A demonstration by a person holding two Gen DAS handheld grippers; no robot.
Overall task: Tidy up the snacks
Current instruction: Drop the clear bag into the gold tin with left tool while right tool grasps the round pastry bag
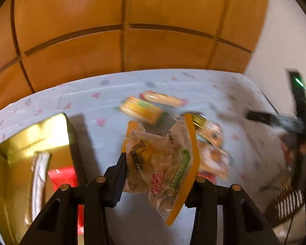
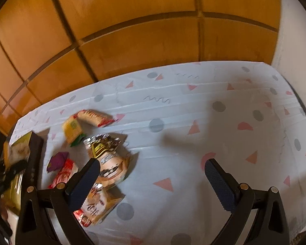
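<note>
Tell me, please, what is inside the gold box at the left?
Inside the gold box, the left wrist view shows a red packet and a white, blurred item. The left gripper, shut on a clear snack packet, covers the box's near corner.

A clear, yellow-edged snack packet [image 1: 163, 169] hangs crumpled above the table, other packets [image 2: 104, 163] lying scattered.

Warm dim light, motion blur, fisheye warping.
</note>
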